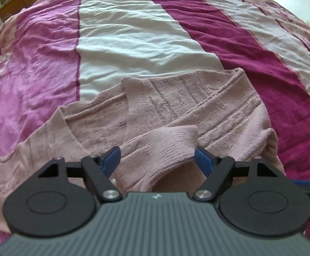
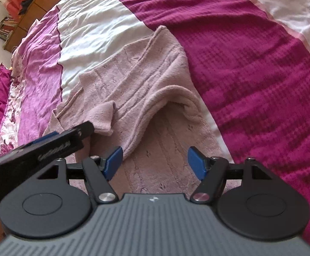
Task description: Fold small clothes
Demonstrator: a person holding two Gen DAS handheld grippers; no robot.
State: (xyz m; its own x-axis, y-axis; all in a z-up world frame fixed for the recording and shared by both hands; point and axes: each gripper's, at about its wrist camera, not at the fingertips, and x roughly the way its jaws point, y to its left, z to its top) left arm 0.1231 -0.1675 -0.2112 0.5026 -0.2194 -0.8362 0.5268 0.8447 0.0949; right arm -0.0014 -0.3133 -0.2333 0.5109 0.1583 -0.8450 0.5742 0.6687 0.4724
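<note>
A pale pink knitted sweater [image 1: 176,102] lies on the bed, partly folded over itself. One sleeve lies across its body, and the ribbed cuff [image 1: 165,147] sits between the blue pads of my left gripper [image 1: 157,160]. The jaws stand wide and I see no pinch in the cuff. In the right wrist view the same sweater [image 2: 133,81] has a raised fold [image 2: 172,98]. My right gripper [image 2: 154,162] hovers open over flat knit below that fold, holding nothing. The left gripper's [image 2: 48,145] black body reaches in from the left, its tip at the cuff [image 2: 103,115].
The bedspread [image 1: 123,32] has wide bands of white, magenta and lilac, and it is wrinkled. A dark magenta band [image 2: 251,74] runs to the right of the sweater. Wooden furniture with books [image 2: 7,27] stands past the far left edge of the bed.
</note>
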